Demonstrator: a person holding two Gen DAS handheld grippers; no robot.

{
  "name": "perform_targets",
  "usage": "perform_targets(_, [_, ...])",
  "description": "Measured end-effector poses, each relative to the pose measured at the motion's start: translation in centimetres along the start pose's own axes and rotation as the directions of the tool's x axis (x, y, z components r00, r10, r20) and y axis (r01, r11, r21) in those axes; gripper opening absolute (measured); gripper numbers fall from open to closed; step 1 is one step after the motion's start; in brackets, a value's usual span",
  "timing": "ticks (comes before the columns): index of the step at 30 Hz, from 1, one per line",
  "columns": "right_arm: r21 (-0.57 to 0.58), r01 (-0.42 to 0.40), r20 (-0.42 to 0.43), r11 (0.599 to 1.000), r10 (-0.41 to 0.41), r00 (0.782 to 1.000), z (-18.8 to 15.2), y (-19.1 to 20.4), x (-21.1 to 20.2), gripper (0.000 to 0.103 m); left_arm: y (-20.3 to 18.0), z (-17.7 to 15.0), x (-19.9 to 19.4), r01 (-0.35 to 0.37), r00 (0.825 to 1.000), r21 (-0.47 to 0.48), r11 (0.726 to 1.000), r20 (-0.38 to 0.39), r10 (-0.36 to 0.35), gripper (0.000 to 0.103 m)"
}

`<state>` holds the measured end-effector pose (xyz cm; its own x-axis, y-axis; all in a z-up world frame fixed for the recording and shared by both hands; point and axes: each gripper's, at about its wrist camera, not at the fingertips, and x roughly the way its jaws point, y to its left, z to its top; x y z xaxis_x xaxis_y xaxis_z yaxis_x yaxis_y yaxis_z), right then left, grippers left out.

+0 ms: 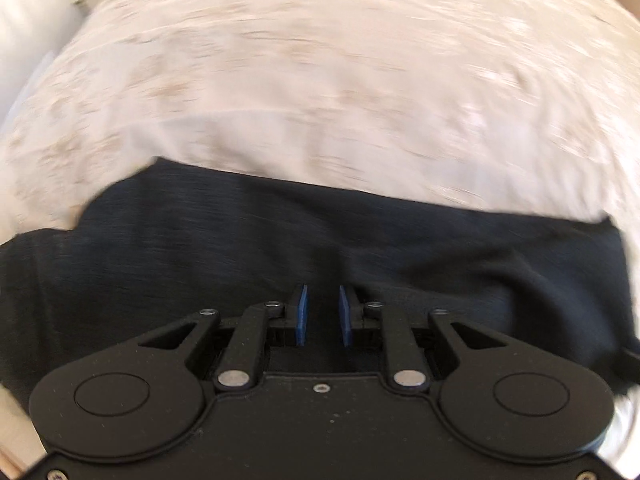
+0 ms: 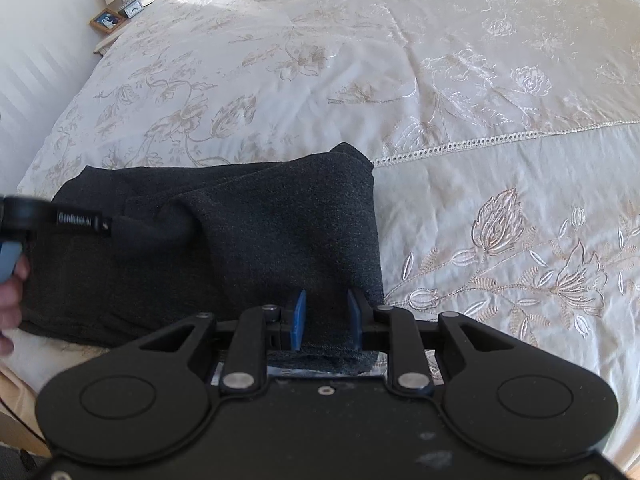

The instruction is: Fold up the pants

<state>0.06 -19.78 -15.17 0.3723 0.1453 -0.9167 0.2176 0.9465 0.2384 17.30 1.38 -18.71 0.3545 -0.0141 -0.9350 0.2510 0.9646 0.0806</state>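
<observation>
The dark charcoal pants lie folded in a compact bundle on the cream embroidered bedspread. My right gripper is open over the bundle's near right corner, its blue pads apart with fabric showing between and below them. The left gripper shows at the left edge of the right wrist view, held by a hand over the bundle's left end. In the blurred left wrist view the pants fill the lower half, and my left gripper is open just above them, nothing between its pads.
A nightstand at the far left holds a lamp, a framed photo, a clock and a red candle. A white wall runs along the bed's left side. The bedspread spreads wide beyond and right of the pants.
</observation>
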Motion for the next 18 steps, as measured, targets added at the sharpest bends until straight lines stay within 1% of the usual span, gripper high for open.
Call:
perform_targets(2, [0.002, -0.006, 0.002, 1.0, 0.006, 1.0, 0.2, 0.0, 0.0, 0.025, 1.0, 0.2, 0.0, -0.017, 1.0, -0.017, 1.0, -0.002, 0.017, 0.026])
perform_targets(5, [0.002, -0.014, 0.005, 1.0, 0.014, 1.0, 0.5, -0.1, -0.3, 0.025, 1.9, 0.0, -0.4, -0.006, 1.0, -0.039, 0.999, -0.006, 0.005, 0.027])
perform_targets(9, [0.0, -0.021, 0.021, 1.0, 0.021, 1.0, 0.8, -0.1, -0.7, 0.025, 2.5, -1.4, -1.0, 0.071, 0.997, -0.04, 0.997, -0.019, -0.072, 0.027])
perform_targets(11, [0.001, -0.024, 0.029, 1.0, 0.024, 0.999, 1.0, 0.0, -0.9, 0.026, 1.8, -2.3, -1.4, 0.119, 0.992, -0.005, 0.993, -0.031, -0.12, 0.027])
perform_targets(15, [-0.011, -0.03, 0.031, 0.999, 0.031, 0.999, 1.4, 0.3, -0.7, 0.026, -0.5, -3.9, -1.4, 0.174, 0.983, 0.085, 0.981, -0.071, -0.168, 0.027])
perform_targets(17, [-0.011, -0.035, 0.031, 0.999, 0.035, 0.999, 1.5, 0.5, -0.6, 0.026, -1.6, -4.3, -1.1, 0.183, 0.981, 0.118, 0.976, -0.092, -0.172, 0.027])
perform_targets(18, [-0.011, -0.038, 0.031, 0.999, 0.038, 0.999, 1.5, 0.6, -0.5, 0.026, -2.0, -4.5, -1.0, 0.183, 0.98, 0.127, 0.975, -0.101, -0.171, 0.029])
